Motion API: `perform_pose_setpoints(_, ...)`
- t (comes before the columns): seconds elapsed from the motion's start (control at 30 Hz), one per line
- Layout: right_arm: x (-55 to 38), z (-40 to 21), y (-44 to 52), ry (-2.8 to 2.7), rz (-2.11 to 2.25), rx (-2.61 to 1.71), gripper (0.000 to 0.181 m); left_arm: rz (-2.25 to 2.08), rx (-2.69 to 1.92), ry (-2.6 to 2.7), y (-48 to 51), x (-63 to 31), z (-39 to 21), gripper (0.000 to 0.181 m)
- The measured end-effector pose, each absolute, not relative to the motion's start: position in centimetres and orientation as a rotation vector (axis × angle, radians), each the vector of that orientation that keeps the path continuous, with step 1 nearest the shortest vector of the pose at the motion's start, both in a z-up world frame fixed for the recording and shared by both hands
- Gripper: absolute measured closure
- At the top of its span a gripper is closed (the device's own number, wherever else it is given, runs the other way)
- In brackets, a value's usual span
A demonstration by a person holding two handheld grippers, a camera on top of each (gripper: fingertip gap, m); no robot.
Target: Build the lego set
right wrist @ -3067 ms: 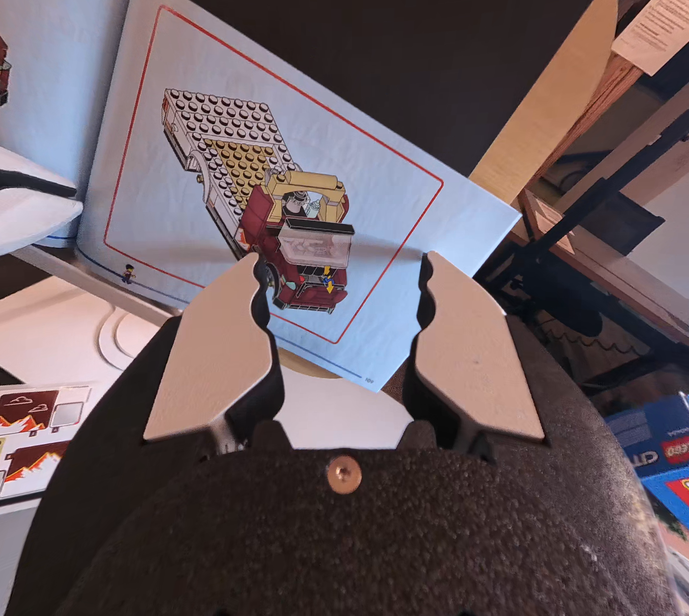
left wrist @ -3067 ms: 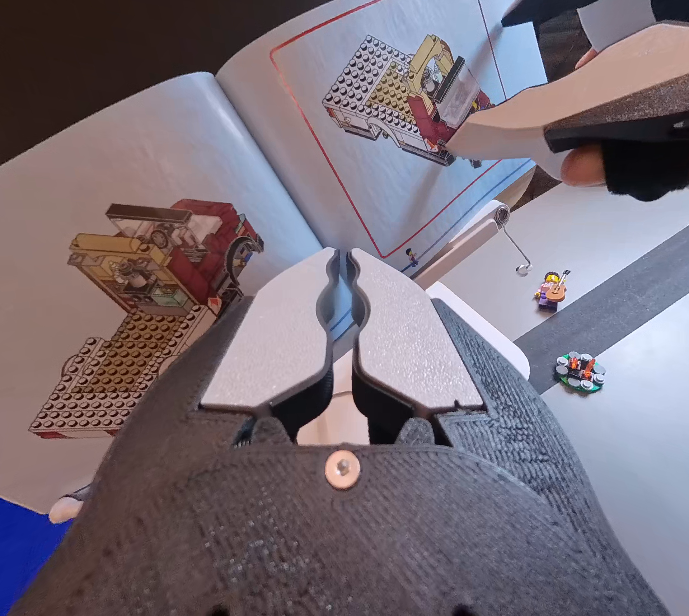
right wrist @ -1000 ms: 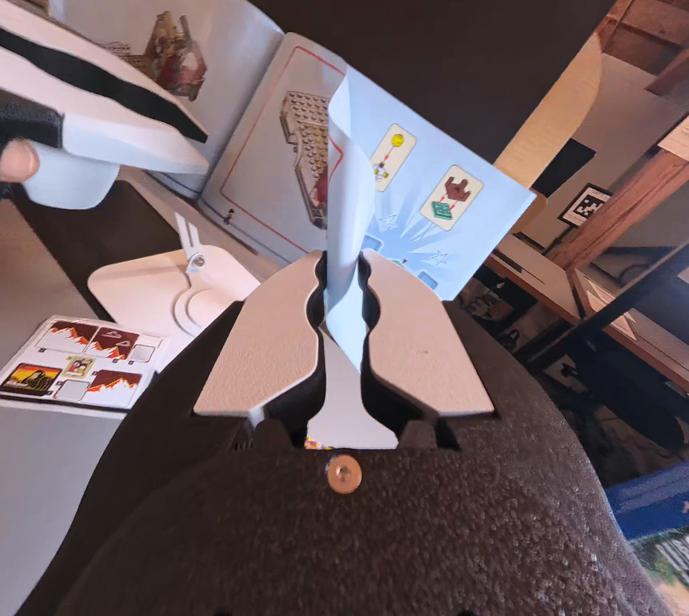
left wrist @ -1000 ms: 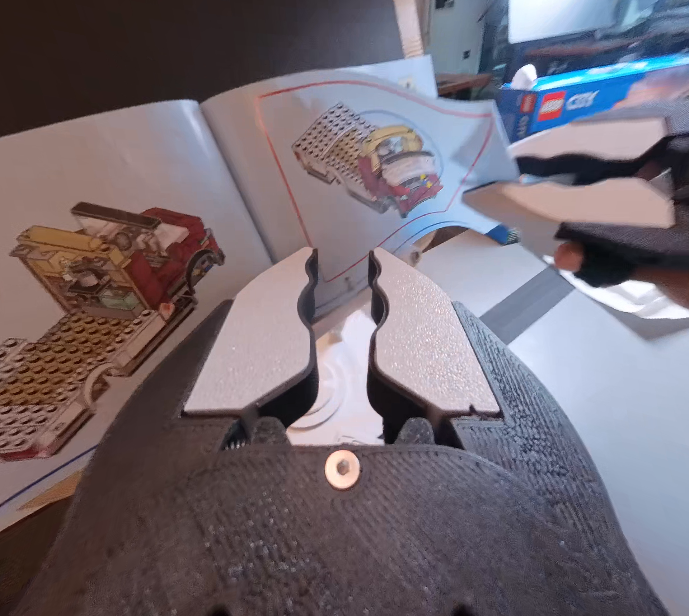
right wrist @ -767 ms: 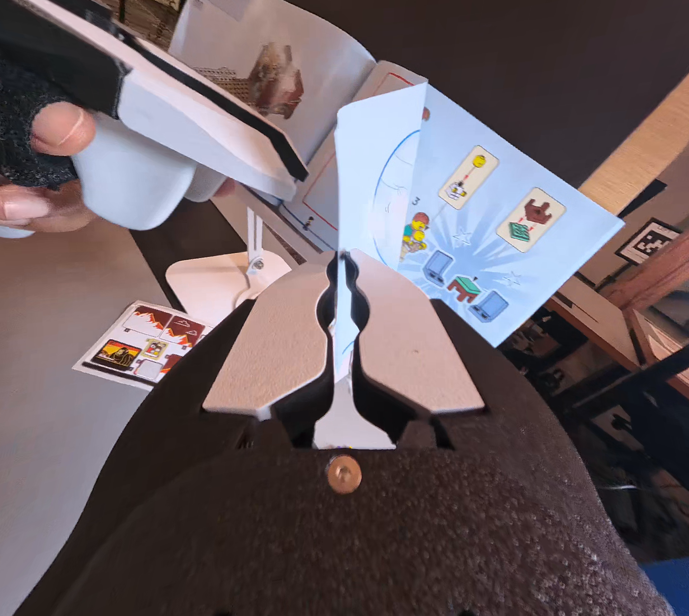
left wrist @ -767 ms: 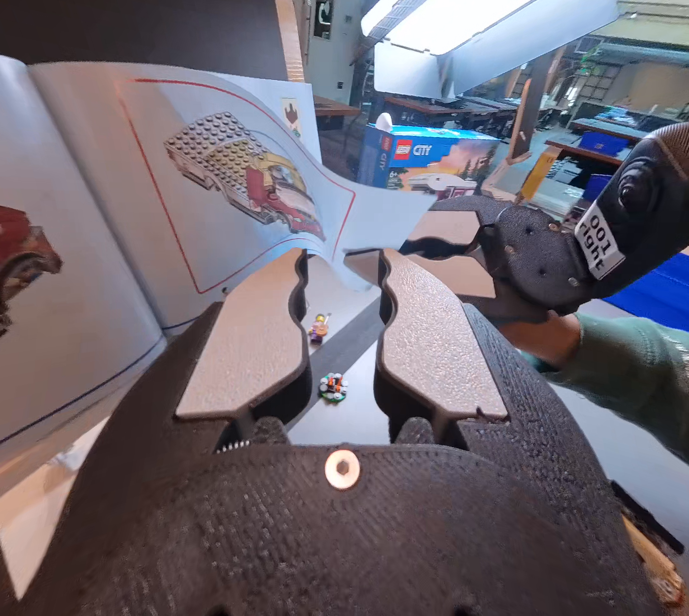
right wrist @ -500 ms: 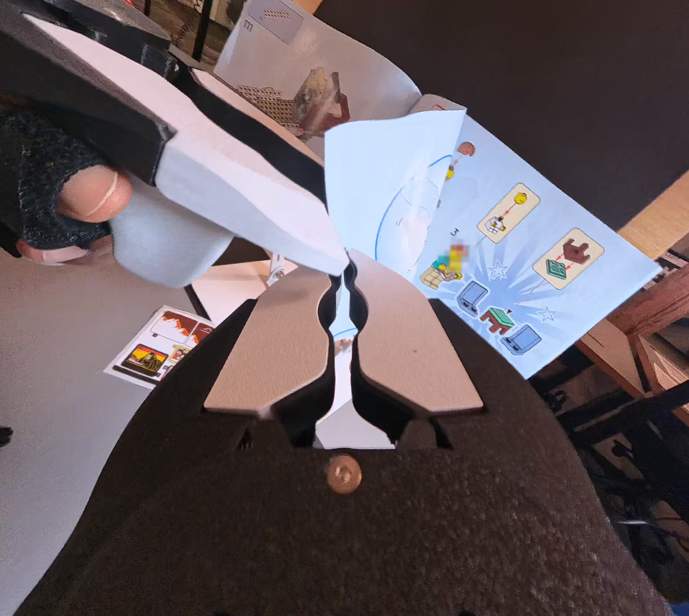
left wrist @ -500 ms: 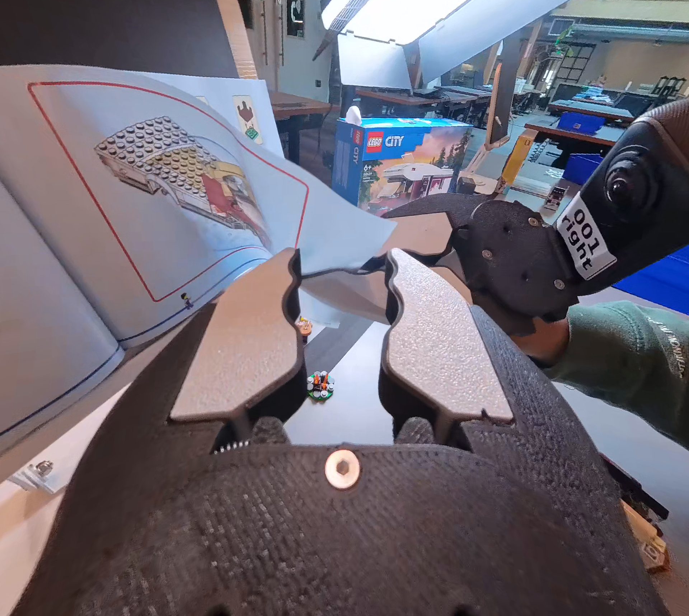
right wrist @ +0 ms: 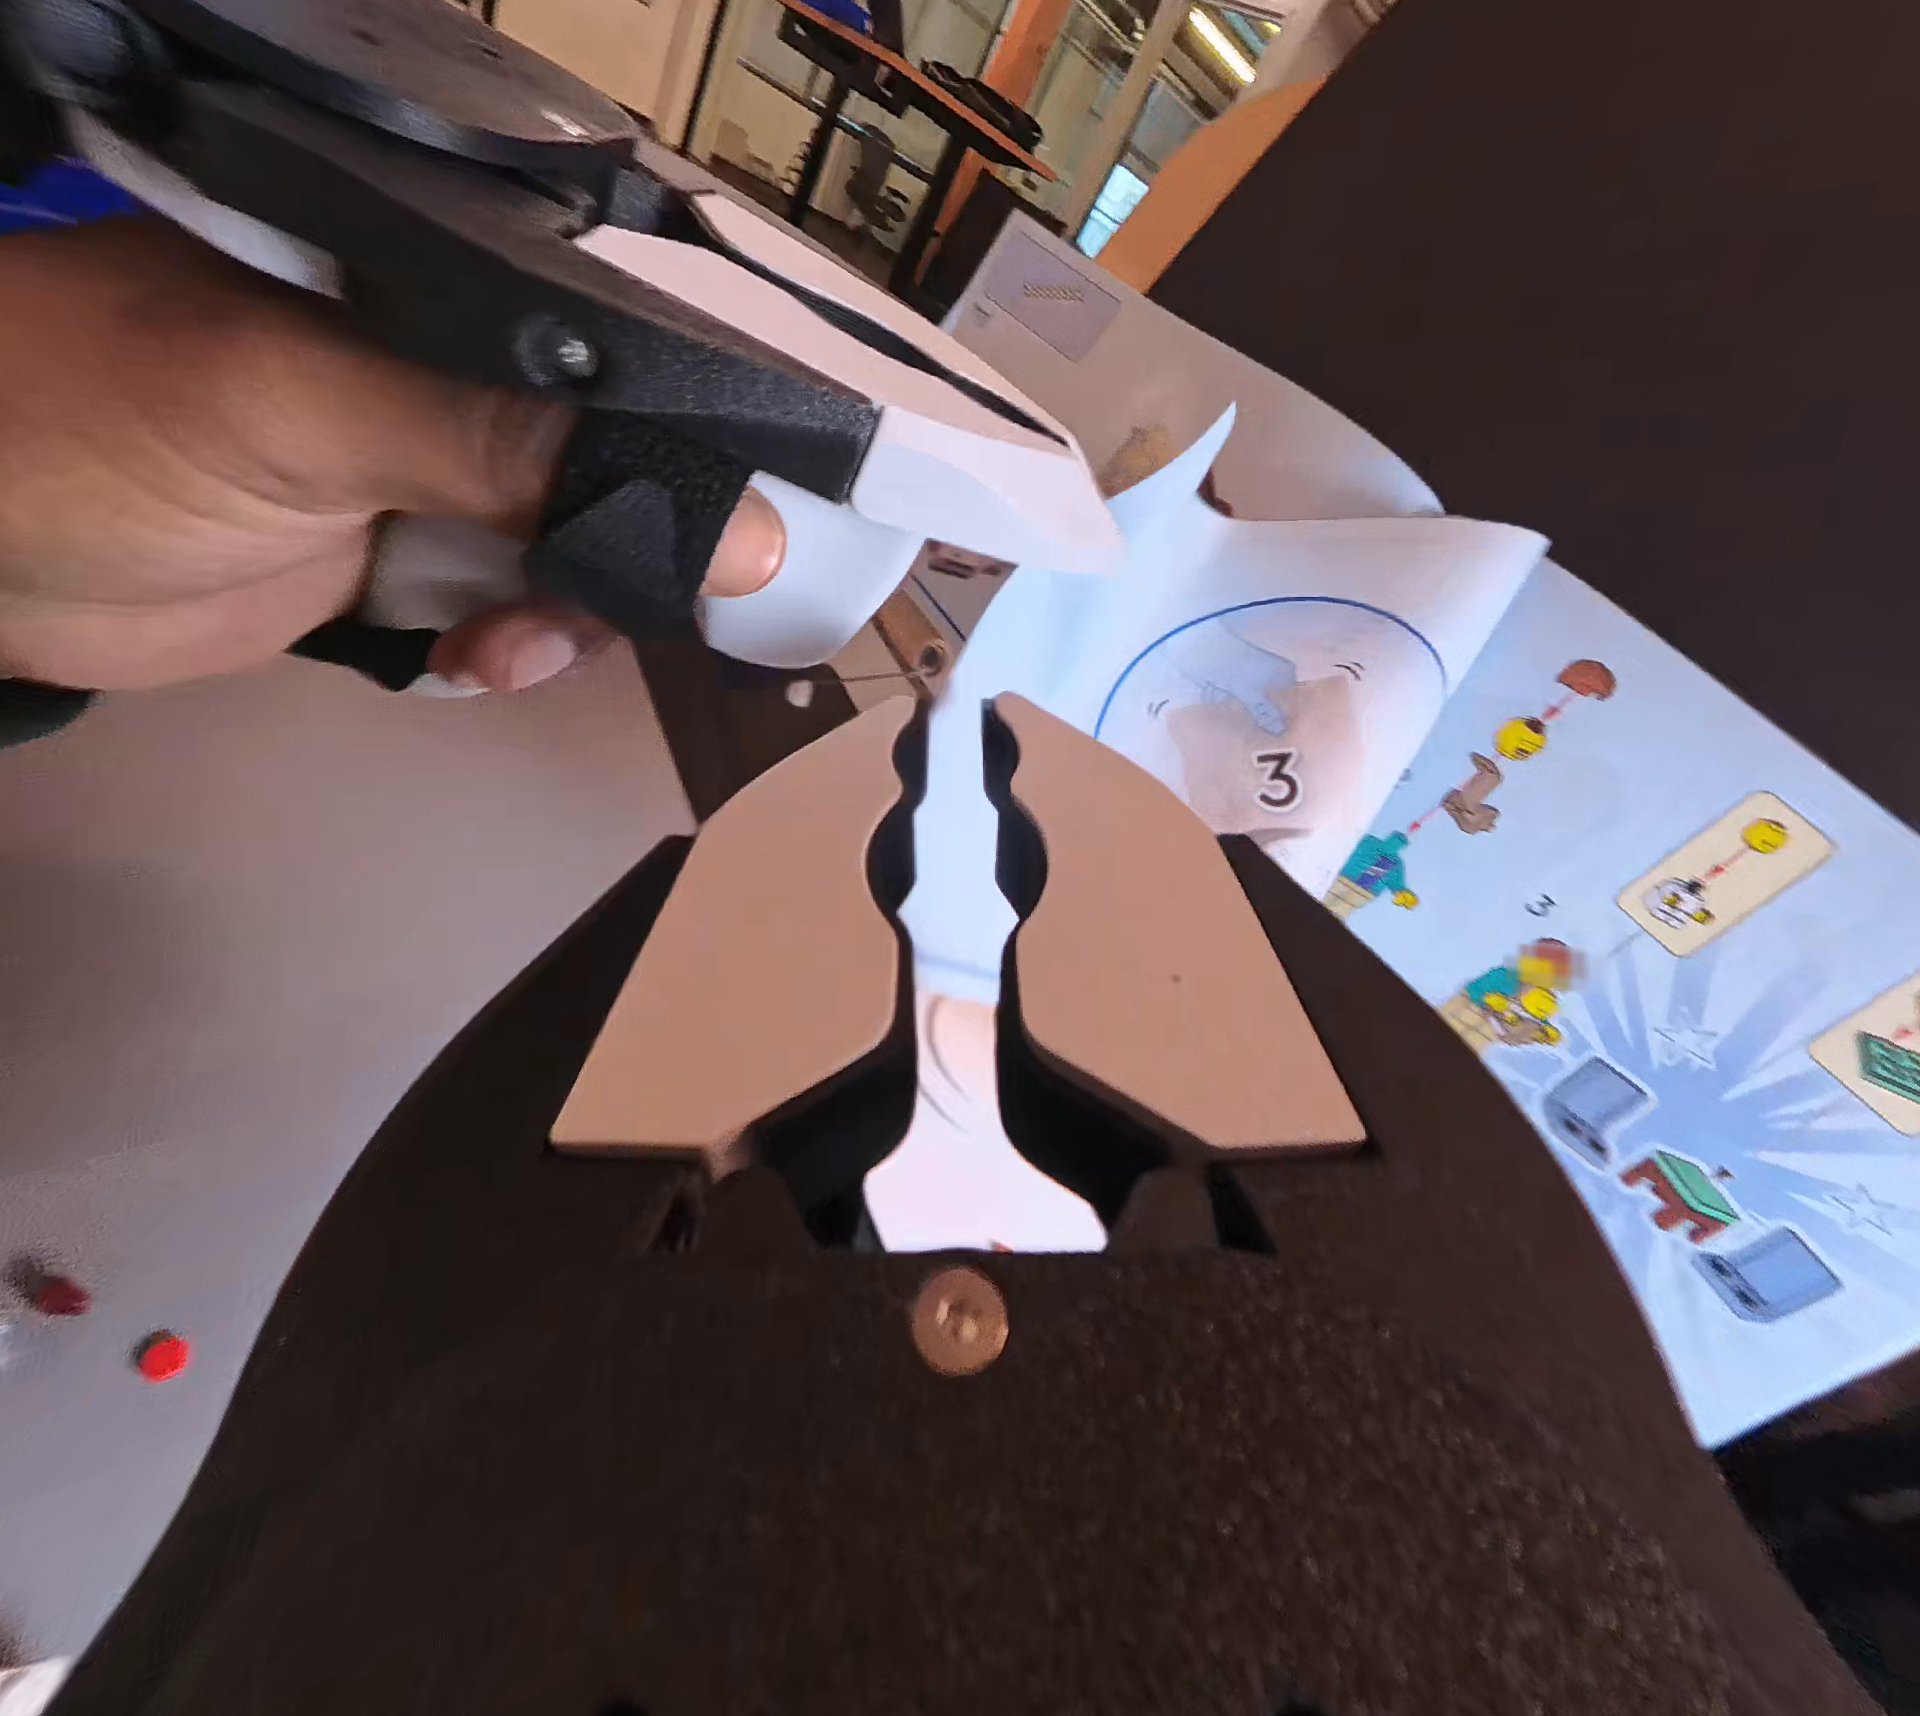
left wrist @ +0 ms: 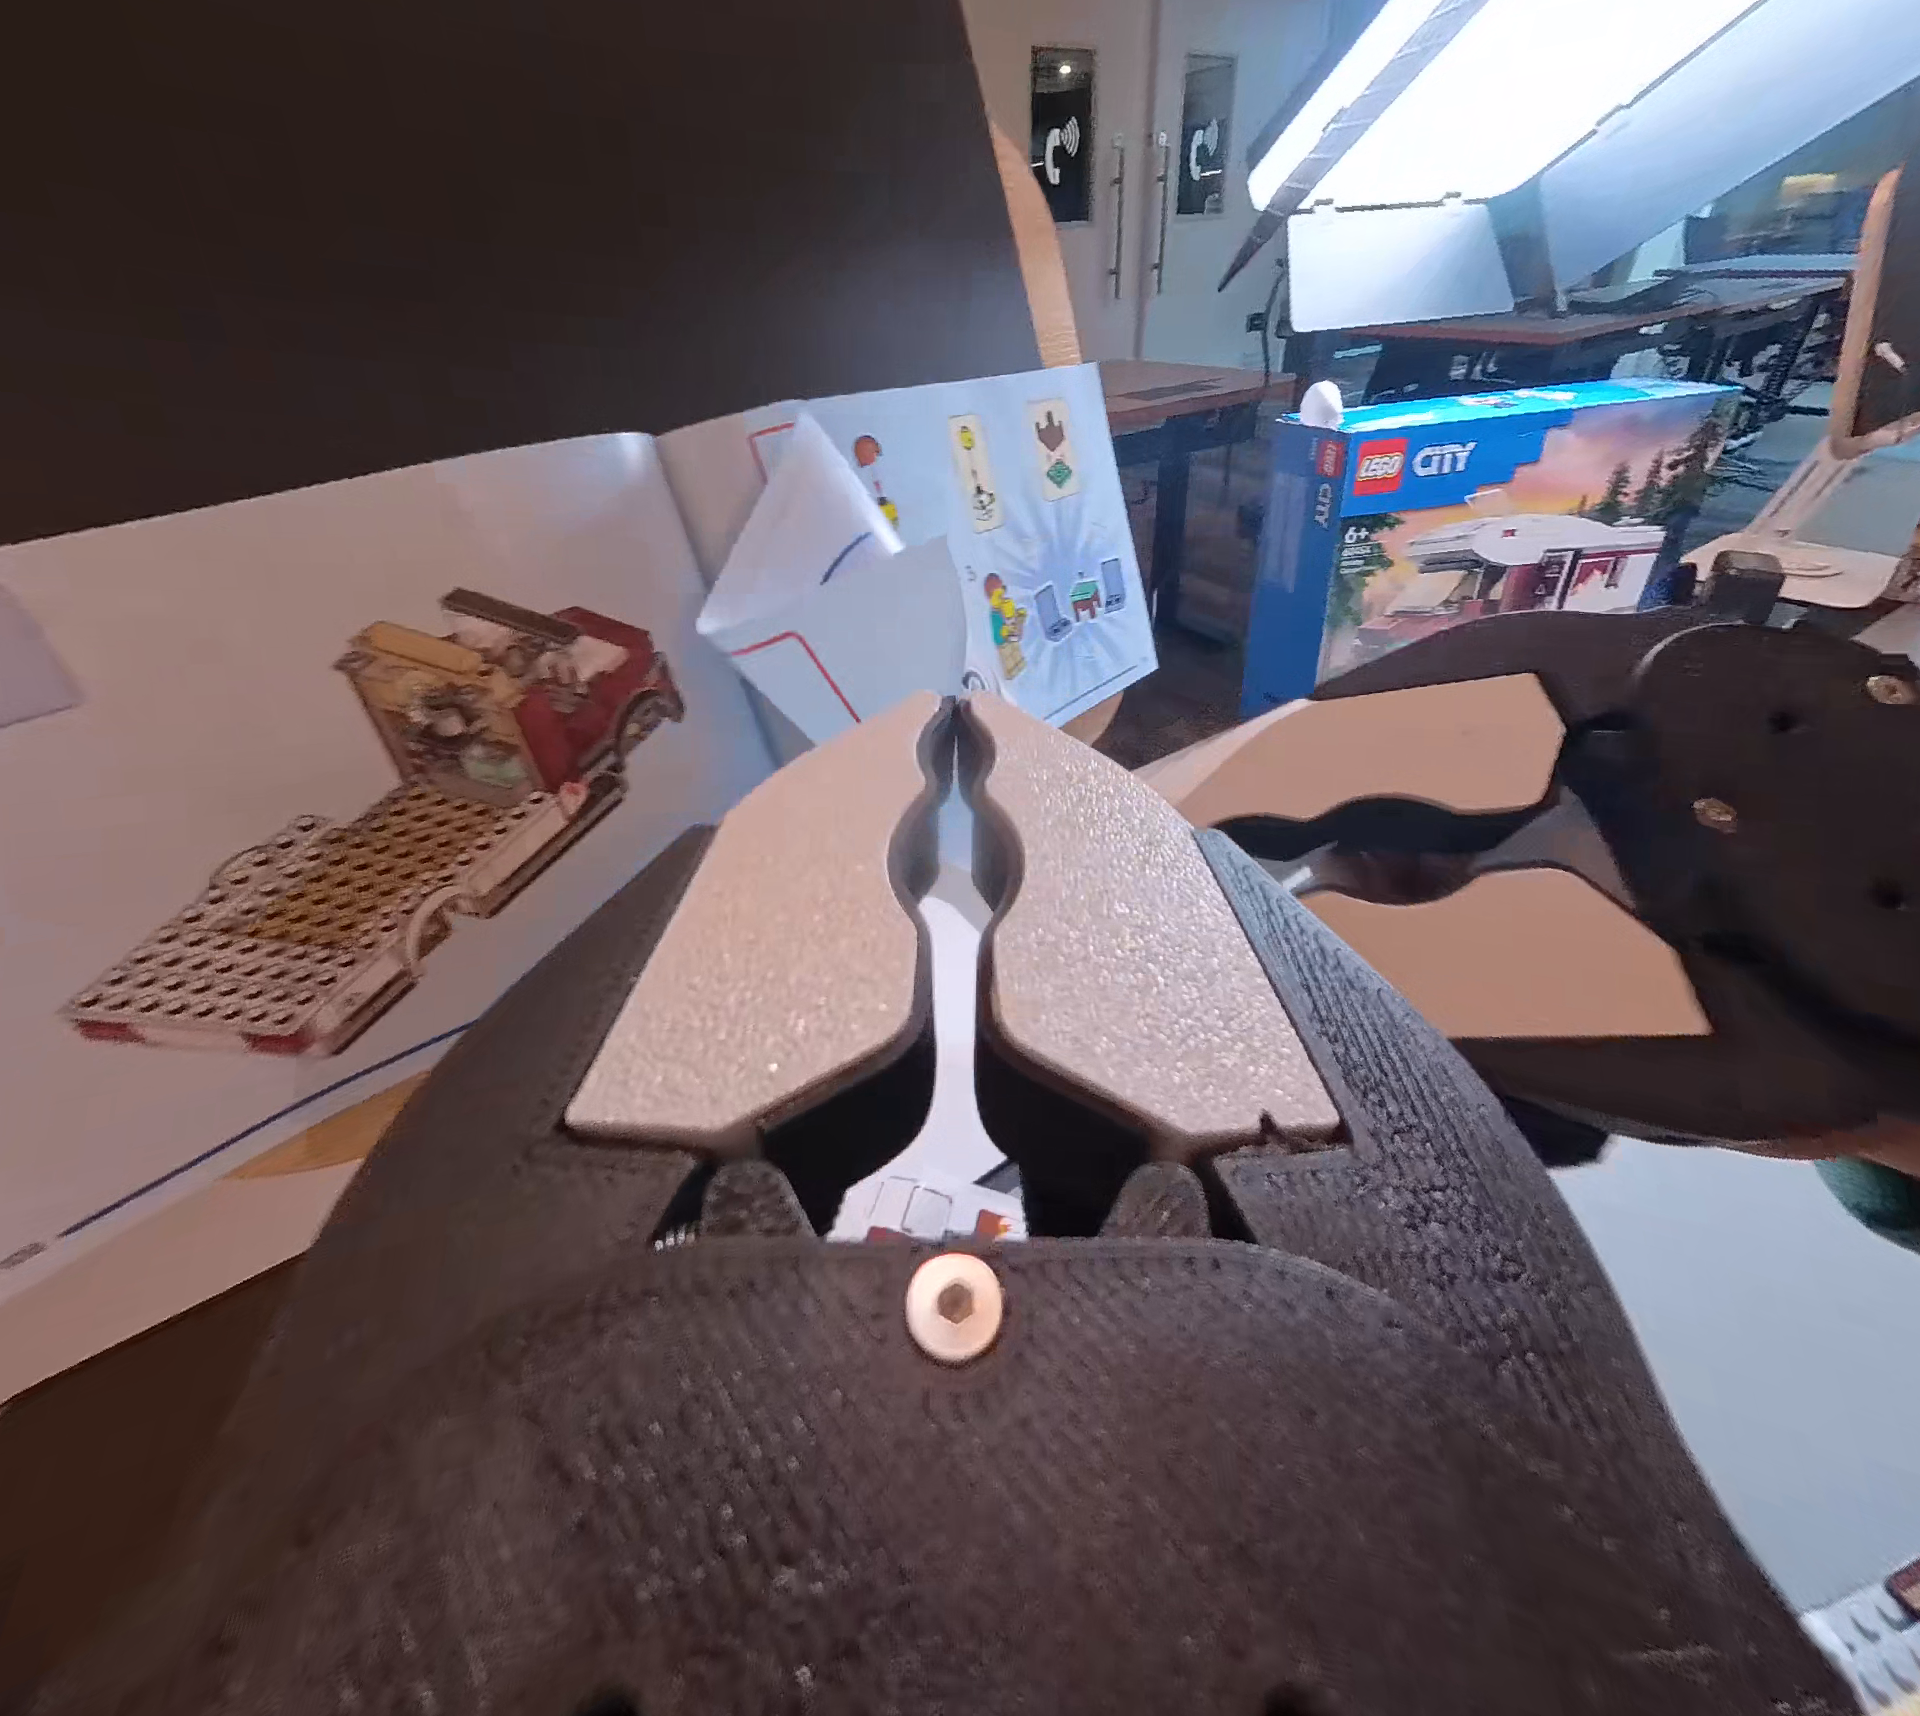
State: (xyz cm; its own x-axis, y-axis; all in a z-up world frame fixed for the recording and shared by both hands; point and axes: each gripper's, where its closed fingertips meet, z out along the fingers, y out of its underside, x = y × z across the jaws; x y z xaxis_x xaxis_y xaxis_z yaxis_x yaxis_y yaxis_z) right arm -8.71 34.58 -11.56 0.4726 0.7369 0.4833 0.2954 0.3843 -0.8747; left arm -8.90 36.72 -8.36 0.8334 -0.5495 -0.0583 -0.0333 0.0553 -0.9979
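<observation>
At the far left of the left wrist view, the open instruction booklet (left wrist: 312,731) stands propped, its left page showing a drawing of a red and tan truck on a studded base. Further right, one loose page (left wrist: 831,617) curls up out of the booklet, folded over itself in front of a page of small coloured part pictures. The left gripper (left wrist: 958,716) sits at the lower edge of that curled page with its fingers pressed together at the tips; whether paper is caught between them cannot be told from this view. To its right the right gripper (left wrist: 1247,793) reaches in sideways, and behind it a blue set box (left wrist: 1455,544) stands on the table (left wrist: 1714,1354). In the right wrist view, a hand (right wrist: 260,471) holds the left gripper (right wrist: 1081,523) at upper left, its tip touching the raised page (right wrist: 1195,606). Lower centre, the right gripper (right wrist: 951,716) has its fingers narrowly parted with the page's edge running between them, seemingly pinching it. Two small red pieces (right wrist: 161,1354) lie on the table at far left.
</observation>
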Motion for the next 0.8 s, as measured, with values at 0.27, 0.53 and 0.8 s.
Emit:
perform_pose_setpoints(0.27,-6.1,-9.6,37.0,-1.012,0.544,-1.326,0.157,-0.34,-1.465,0.441,37.5,-17.0,-5.9,0.181)
perform_pose_setpoints(0.53,-12.0,-11.4,43.1,-1.182,0.12,-1.421,0.173,-0.227,-1.452,0.379,39.5,-22.8,-4.3,0.181)
perform_pose_setpoints(0.8,-14.3,-12.9,45.8,-1.217,-0.157,-1.501,0.181,-0.629,-1.444,-0.189,38.2,-28.3,-12.1,0.152)
